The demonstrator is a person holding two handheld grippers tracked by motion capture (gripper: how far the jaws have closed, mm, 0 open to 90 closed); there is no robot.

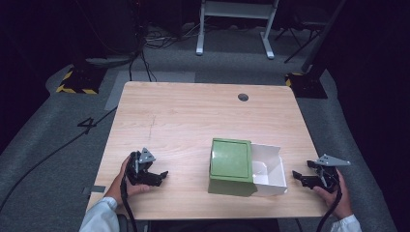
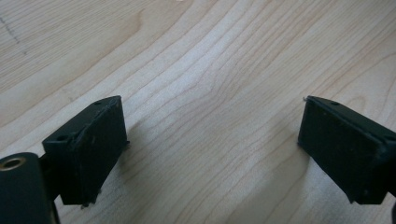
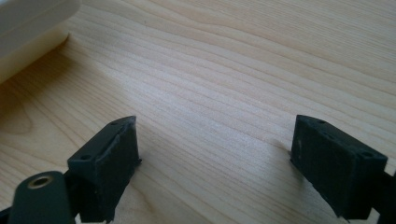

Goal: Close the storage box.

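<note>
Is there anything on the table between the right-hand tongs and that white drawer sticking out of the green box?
Nothing visible. Bare wooden table lies between the right tongs and the white drawer, which sticks out of the green box toward them. The tongs are open and hold nothing.

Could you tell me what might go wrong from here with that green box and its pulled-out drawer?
1. The white drawer sticks out of the green box toward the right gripper, which rests close by with its jaws open; a careless sweep could knock it.
2. The box stands near the table's front edge, so a push toward the person might tip it off.
3. The left gripper is open and apart from the box, so nothing steadies it if the drawer is pushed.
</note>
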